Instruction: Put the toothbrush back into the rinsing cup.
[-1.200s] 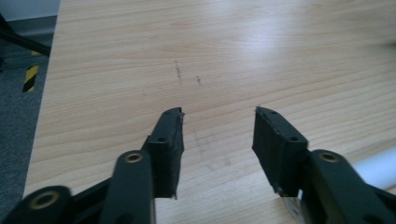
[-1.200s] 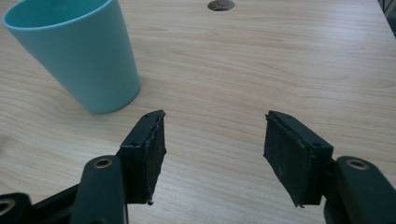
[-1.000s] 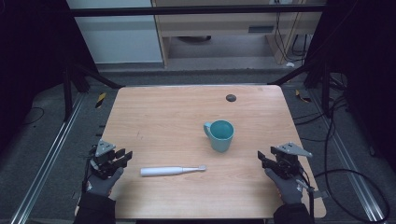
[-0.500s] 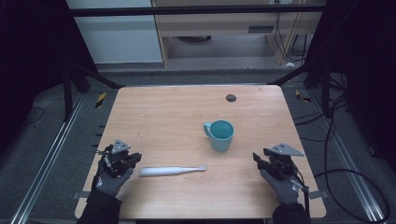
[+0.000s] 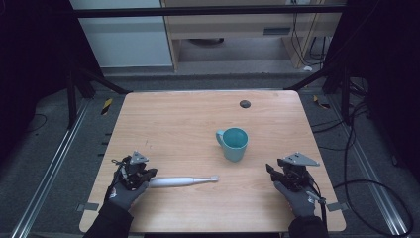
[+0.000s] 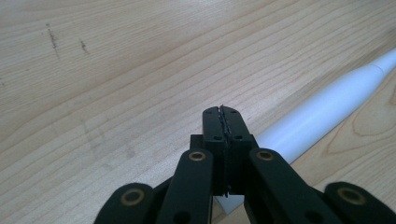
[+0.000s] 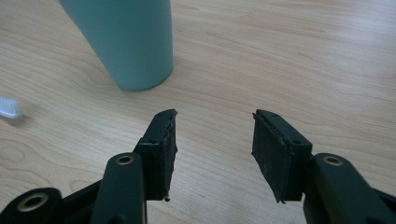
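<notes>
The left gripper [image 6: 223, 122] has its jaws pressed together with nothing between them; its tips rest at the butt end of the toothbrush [image 5: 181, 181], whose handle passes just beside and beneath them in the left gripper view. The right gripper [image 7: 214, 140] stands spread and empty, low over the table [image 5: 188, 124], facing the cup [image 5: 234, 144] nearby. Step in hand, as judged: acquiring the toothbrush; no grip exists yet. The next move calls for opening the left jaws and straddling the handle. The toothbrush is smooth, white, round and tapered; it may roll. The cup is teal, matte, narrowing downward. The table is pale grained wood.
</notes>
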The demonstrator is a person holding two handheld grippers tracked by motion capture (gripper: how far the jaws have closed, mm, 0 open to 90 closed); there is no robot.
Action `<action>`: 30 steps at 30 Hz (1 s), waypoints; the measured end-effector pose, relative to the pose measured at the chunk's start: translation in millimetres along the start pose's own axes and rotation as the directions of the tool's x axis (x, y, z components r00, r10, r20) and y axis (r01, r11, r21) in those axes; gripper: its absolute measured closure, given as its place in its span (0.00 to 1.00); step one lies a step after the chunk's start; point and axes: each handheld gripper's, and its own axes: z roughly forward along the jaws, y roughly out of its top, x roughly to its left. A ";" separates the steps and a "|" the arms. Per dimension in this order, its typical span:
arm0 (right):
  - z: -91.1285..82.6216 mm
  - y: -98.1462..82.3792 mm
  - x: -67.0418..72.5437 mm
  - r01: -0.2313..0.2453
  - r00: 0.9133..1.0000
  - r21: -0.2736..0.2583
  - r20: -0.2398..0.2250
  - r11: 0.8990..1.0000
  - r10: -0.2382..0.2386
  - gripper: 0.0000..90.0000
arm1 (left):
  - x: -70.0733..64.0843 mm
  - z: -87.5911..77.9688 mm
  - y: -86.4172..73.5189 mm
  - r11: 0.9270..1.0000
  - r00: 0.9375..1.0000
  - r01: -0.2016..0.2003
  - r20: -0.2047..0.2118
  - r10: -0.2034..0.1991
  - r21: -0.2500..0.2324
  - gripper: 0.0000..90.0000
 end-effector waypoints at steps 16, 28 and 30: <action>1.5 -1.0 -0.2 0.004 1.000 0.011 0.000 1.000 -0.004 0.53 | -3.1 3.1 -2.1 1.000 0.999 -0.012 0.036 0.011 0.028 0.99; 2.1 -1.6 -1.1 0.006 1.000 0.021 0.005 1.000 -0.006 0.52 | -7.5 1.7 -4.0 0.999 0.998 -0.016 0.057 0.014 0.036 0.99; 2.0 -1.6 -1.3 0.008 1.000 0.021 0.006 1.000 -0.008 0.52 | -8.3 0.9 -4.6 0.999 0.998 -0.017 0.061 0.015 0.039 0.99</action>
